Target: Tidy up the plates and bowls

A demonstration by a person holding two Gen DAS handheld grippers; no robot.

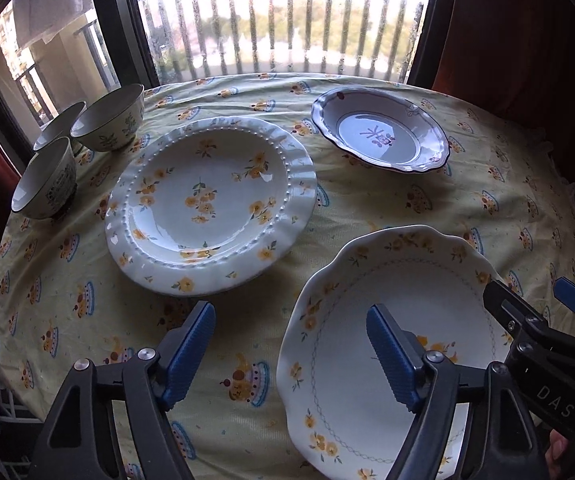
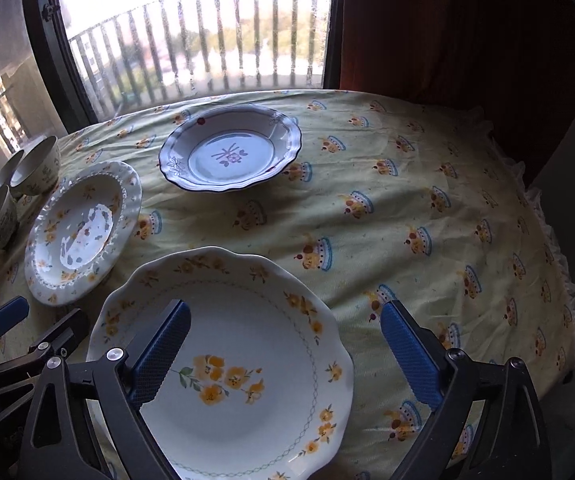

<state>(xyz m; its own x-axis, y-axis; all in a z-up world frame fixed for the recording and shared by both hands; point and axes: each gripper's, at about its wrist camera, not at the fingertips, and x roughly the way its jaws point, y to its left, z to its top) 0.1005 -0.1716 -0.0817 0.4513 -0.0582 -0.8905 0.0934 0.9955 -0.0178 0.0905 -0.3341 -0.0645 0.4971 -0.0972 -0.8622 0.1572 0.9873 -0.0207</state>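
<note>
A scalloped white plate with yellow flowers [image 1: 391, 320] [image 2: 239, 360] lies nearest me on the tablecloth. A ribbed white plate with yellow flowers [image 1: 211, 204] [image 2: 83, 232] lies left of it. A blue-rimmed plate [image 1: 381, 134] [image 2: 231, 148] lies further back. Three small bowls [image 1: 107, 120] [image 2: 37, 166] stand at the far left. My left gripper [image 1: 289, 344] is open above the near plate's left edge. My right gripper [image 2: 285, 350] is open, straddling the same plate's right rim, and also shows in the left wrist view [image 1: 535, 300].
A round table with a yellow patterned cloth [image 1: 467, 208] [image 2: 407, 184] stands against a window with balcony railing [image 1: 279, 24]. A dark red curtain [image 2: 447, 32] hangs at the right. A wire rack [image 1: 3, 408] stands low at the left.
</note>
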